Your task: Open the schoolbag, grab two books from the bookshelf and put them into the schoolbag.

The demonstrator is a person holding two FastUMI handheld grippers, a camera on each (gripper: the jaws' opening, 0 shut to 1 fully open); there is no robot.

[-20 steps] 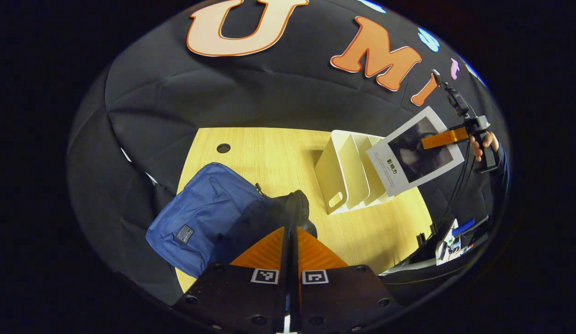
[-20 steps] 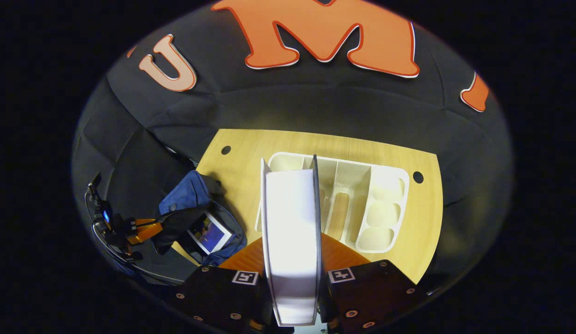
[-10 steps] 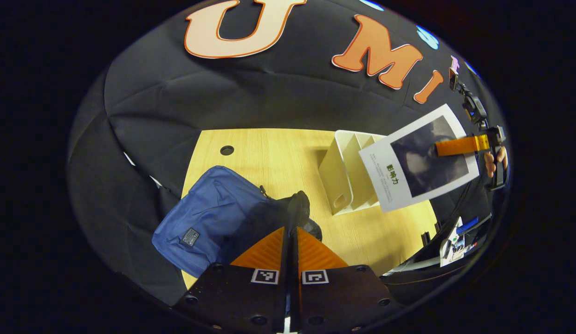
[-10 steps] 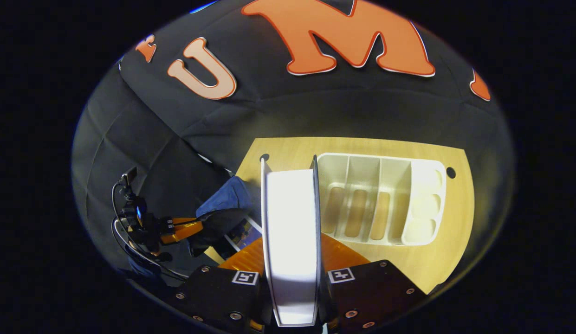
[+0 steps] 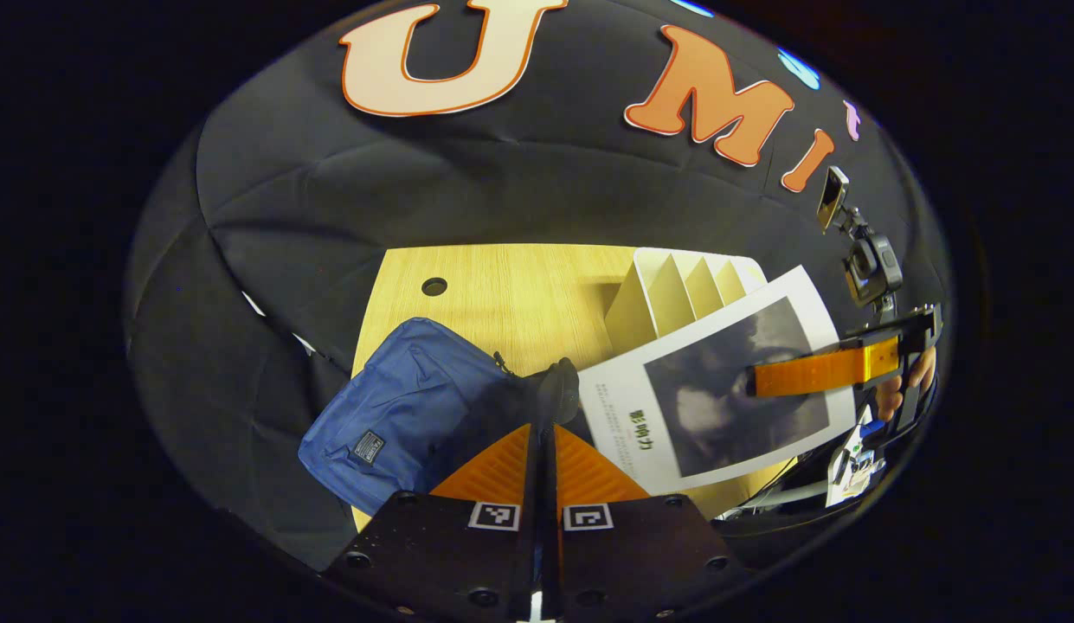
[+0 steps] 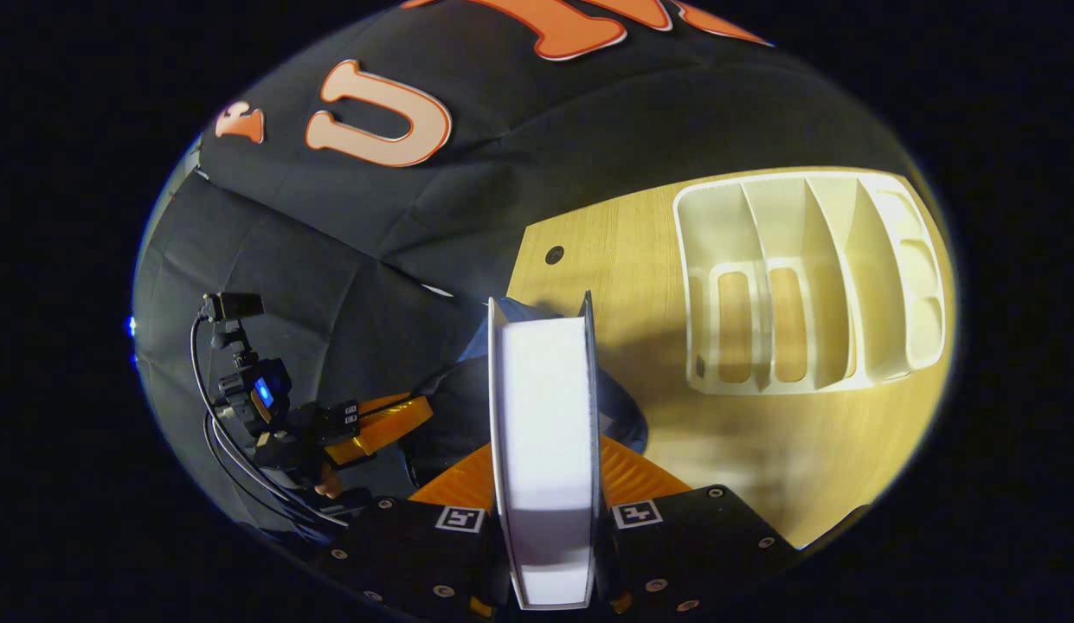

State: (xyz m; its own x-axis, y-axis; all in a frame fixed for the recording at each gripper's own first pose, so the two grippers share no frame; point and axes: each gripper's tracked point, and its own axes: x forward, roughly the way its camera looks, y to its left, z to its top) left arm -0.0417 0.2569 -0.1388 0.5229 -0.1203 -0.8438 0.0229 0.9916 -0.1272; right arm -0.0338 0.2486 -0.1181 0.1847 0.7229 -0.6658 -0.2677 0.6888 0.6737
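1. The right gripper point(image 6: 543, 472) has both fingers pressed on a book point(image 6: 545, 450). In the right gripper view the book stands edge-on between them; in the left gripper view its cover point(image 5: 718, 389) shows, carried in the air.

2. The book hangs above the table point(image 5: 519, 285), between the bookshelf point(image 5: 675, 290) and the schoolbag point(image 5: 407, 411), with its lower corner close to the bag's dark open mouth point(image 5: 549, 394).

3. The left gripper point(image 5: 543, 450) has its fingers drawn together with only a thin slit between them. They seem to pinch the bag's dark flap — the contact itself is hidden, so I cannot tell for sure. In the right gripper view that gripper sits at the bag's edge point(image 6: 389, 424), held by a hand.

4. The bookshelf's slots point(image 6: 805, 285) look empty in the right gripper view.

5. Progress, as a judgement: the bag appears open and the shelf has no books left, so this is likely the second book — whether a first one already lies inside the bag cannot be seen. What remains is lowering this book into the opening and letting go.
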